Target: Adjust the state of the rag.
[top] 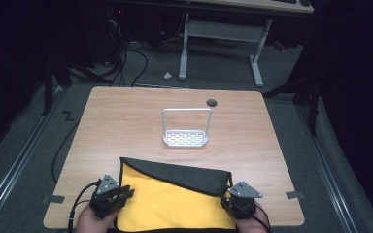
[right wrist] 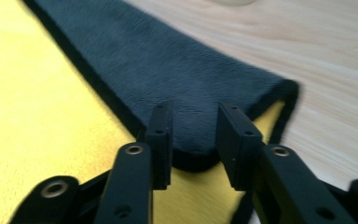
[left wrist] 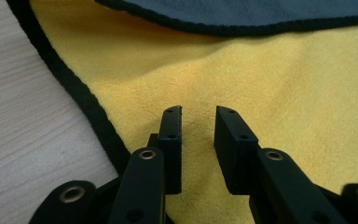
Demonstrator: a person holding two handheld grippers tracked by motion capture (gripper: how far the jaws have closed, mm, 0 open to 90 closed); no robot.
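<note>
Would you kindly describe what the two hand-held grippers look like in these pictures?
Both the left gripper and the right gripper are black, each topped by a grey three-cornered plate. Black cables trail back toward the hands. Up close, the jaws are flat black blocks with small screw holes, on arms with brass-ringed pivot holes.

— What can't you make out from up there?

— The near edge of my yellow cloth (top: 170, 204) runs off the bottom of the high view, and so do my hands behind the fingers.

— And up close?

— In the right gripper view the dark flap (right wrist: 177, 79) is smeared along its far corner, and a pale thing at the top edge is cut off. The left gripper view crops the flap too.

— The counter (top: 126, 116)?

— Hidden under the cloth.
</note>
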